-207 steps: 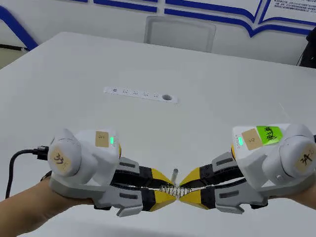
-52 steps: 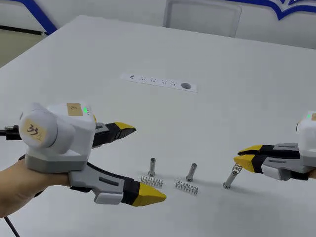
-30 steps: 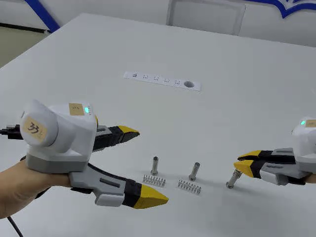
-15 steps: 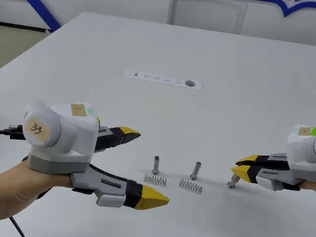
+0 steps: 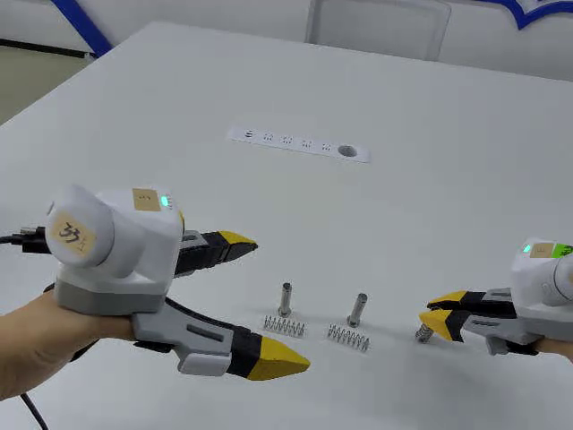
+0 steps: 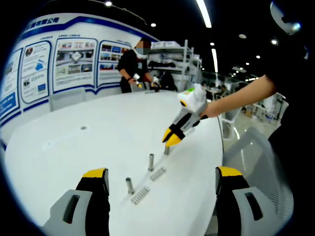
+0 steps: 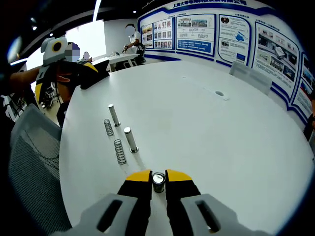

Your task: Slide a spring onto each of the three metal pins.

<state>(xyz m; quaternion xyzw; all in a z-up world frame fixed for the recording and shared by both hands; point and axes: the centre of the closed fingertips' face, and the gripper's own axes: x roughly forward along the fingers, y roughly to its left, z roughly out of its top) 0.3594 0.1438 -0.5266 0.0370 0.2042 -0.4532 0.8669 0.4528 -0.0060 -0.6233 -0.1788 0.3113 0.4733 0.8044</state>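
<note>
White table (image 5: 430,206) bears a probable power strip (image 5: 297,144).

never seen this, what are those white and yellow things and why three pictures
No robot: a person holds a two-jaw gripper in each hand. One picture is from a headset camera, the round ones from cameras on the grippers. On the white table stand a left pin and middle pin, both bare, a left spring and middle spring lying beside them. The left gripper is open, empty. The right gripper is shut on the third pin, which seems to carry a third spring.
</note>
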